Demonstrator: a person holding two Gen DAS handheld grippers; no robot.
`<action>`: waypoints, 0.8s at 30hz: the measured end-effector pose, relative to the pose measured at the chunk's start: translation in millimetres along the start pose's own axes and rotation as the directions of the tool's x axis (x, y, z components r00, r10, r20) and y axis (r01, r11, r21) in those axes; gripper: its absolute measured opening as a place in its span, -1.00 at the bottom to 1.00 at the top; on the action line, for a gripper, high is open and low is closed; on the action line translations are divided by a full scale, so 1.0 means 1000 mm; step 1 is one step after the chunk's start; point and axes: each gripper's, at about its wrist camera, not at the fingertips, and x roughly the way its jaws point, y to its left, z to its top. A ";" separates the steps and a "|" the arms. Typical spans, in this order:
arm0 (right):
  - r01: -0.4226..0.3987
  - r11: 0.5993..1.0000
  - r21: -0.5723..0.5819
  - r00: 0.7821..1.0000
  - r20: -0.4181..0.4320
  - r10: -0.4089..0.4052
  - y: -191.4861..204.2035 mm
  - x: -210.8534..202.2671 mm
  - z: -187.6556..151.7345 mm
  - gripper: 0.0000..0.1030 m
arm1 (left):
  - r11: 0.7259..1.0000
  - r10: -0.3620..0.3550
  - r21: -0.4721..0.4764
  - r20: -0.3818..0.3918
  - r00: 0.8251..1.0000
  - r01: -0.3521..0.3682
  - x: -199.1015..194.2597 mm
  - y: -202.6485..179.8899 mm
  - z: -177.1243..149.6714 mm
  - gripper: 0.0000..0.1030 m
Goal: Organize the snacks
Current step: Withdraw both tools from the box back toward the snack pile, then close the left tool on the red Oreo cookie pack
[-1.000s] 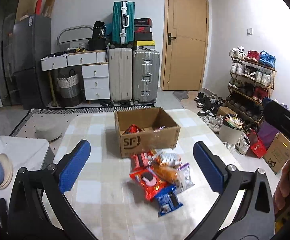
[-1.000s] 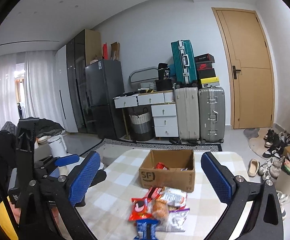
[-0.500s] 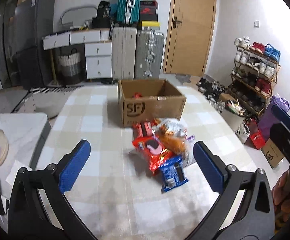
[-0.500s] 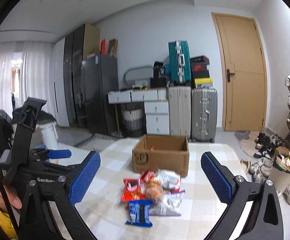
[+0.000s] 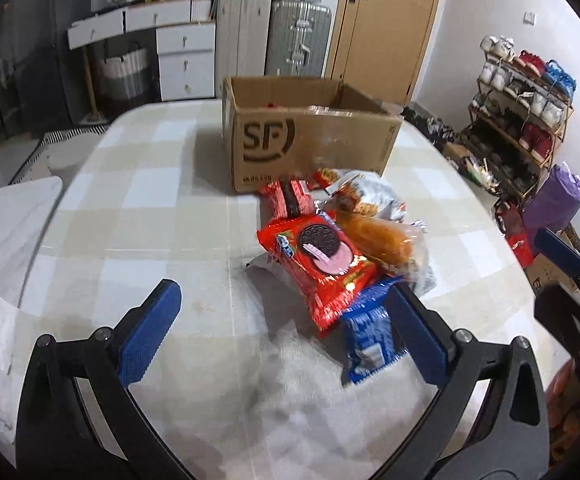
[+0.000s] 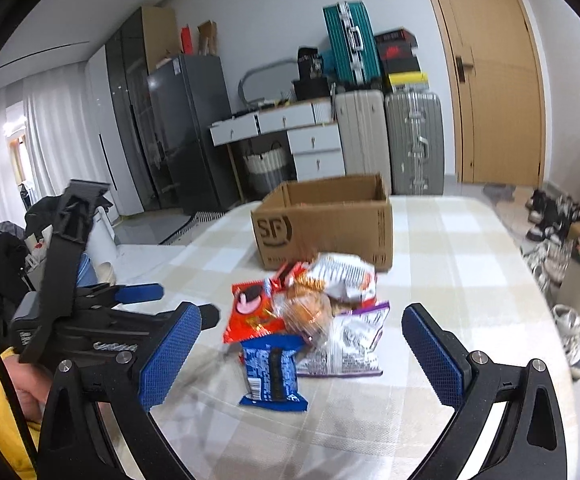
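Observation:
A pile of snack packs lies on the checked table in front of an open cardboard box point(image 5: 310, 136) point(image 6: 326, 220). It holds a red Oreo pack point(image 5: 316, 258) point(image 6: 250, 312), a blue pack point(image 5: 370, 340) point(image 6: 272, 372), an orange bun pack point(image 5: 378, 236) point(image 6: 306, 312), a white-and-orange bag point(image 6: 342, 274) and a purple-edged bag point(image 6: 350, 340). My left gripper point(image 5: 286, 332) is open and empty, close above the table beside the red and blue packs. My right gripper point(image 6: 302, 352) is open and empty, near the blue pack. The left gripper also shows in the right wrist view point(image 6: 138, 294).
The checked table point(image 5: 150, 208) point(image 6: 450, 260) has a round edge. A shoe rack point(image 5: 526, 112) and bags stand to the right. Suitcases point(image 6: 390, 136), white drawers, a grey fridge and a door stand behind. A white side surface point(image 5: 2, 220) is at the left.
Both grippers have moved forward and down toward the snack pile, which now looks much closer. Both stay open and empty.

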 end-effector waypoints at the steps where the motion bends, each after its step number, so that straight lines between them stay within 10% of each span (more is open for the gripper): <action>1: -0.003 1.000 0.003 1.000 -0.009 0.003 -0.003 0.005 -0.001 0.99 | 1.000 -0.005 -0.006 -0.014 1.000 0.005 0.010 -0.001 0.003 0.99; 13: -0.027 0.998 0.060 0.997 -0.066 0.031 -0.032 0.045 0.000 0.99 | 0.999 -0.045 -0.029 -0.115 0.992 0.042 0.099 -0.006 0.035 0.97; 24: -0.057 0.996 0.062 0.991 -0.117 0.064 -0.033 0.066 -0.003 0.99 | 0.991 -0.129 -0.050 -0.079 0.988 0.126 0.122 0.002 0.050 -0.15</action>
